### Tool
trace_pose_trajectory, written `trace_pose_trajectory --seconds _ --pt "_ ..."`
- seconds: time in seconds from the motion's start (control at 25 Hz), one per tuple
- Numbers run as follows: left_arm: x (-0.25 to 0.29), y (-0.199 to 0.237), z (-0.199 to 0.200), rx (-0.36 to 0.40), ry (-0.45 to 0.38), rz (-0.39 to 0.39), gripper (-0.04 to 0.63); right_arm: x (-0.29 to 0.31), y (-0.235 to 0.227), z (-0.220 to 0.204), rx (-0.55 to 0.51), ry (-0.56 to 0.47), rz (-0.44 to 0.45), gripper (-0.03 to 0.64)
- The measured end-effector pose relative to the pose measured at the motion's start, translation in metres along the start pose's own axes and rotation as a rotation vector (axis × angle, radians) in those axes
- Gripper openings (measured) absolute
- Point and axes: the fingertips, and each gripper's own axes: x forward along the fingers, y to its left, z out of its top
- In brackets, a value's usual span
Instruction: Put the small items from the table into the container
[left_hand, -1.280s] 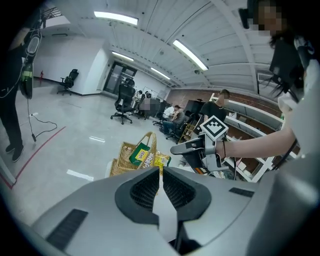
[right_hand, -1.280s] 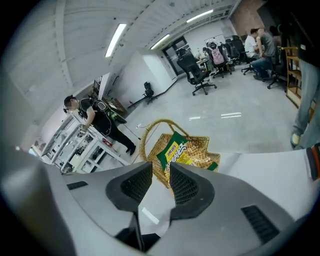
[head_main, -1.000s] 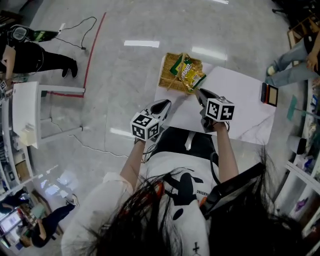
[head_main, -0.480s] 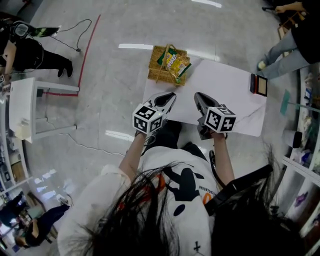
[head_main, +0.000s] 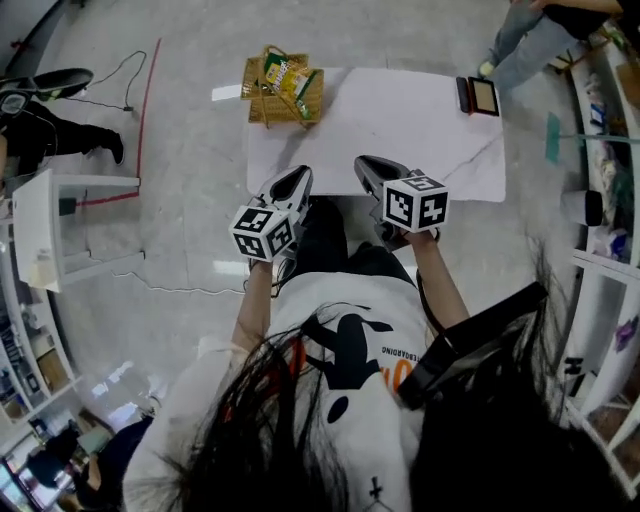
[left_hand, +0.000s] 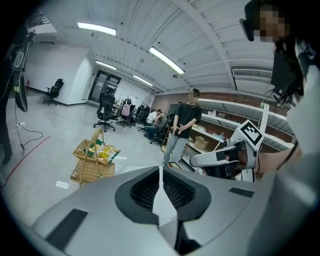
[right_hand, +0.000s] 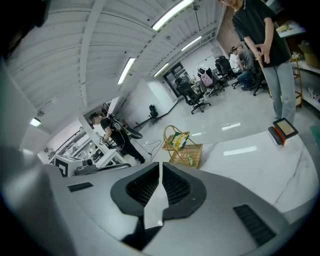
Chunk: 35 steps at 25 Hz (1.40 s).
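Note:
A wicker basket (head_main: 283, 85) stands on the floor at the far left corner of the white table (head_main: 400, 120), with yellow and green snack packets (head_main: 290, 74) lying in it. Both grippers hover over the table's near edge, well short of the basket. My left gripper (head_main: 300, 176) is shut and empty. My right gripper (head_main: 362, 164) has its jaws closing, nearly together, with nothing between them. In the left gripper view the basket (left_hand: 92, 162) sits far left beyond the shut gripper (left_hand: 160, 170). The right gripper view shows the basket (right_hand: 186, 150) ahead of its gripper (right_hand: 160, 167).
A small black and orange device (head_main: 480, 96) lies at the table's far right corner. A person (head_main: 530, 30) stands just beyond it. A white rack (head_main: 50, 230) is on the left, shelves (head_main: 610, 200) on the right, and a cable and red line cross the floor.
Both grippers have drawn back from the basket toward the person's body and risen. The right gripper's jaws have come together, empty. The packets stay in the basket.

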Motion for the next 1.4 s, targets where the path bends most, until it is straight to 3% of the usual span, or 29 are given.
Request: trace_pose_trajectory --seconds 0.4,0.68,1.08,1.4 --pt "-0.025 -0.059 -0.029 0.058 -0.008 -0.027 0.015 -0.049 0.017 -0.057 -0.048 0.005 0.009 0.032" --pt "-0.042 -0.08 -0.037 0.078 -0.025 -0.035 0.015 -0.058 0.031 -0.073 -0.047 0.001 0.032 0.032" --pt "-0.061 -0.075 -0.036 0.08 -0.057 -0.014 0.015 -0.048 0.055 -0.074 -0.106 0.015 0.07 0.032" --pt "-0.051 -0.074 -0.033 0.094 -0.043 -0.023 0.015 -0.047 0.047 -0.066 -0.122 0.001 0.05 0.032"
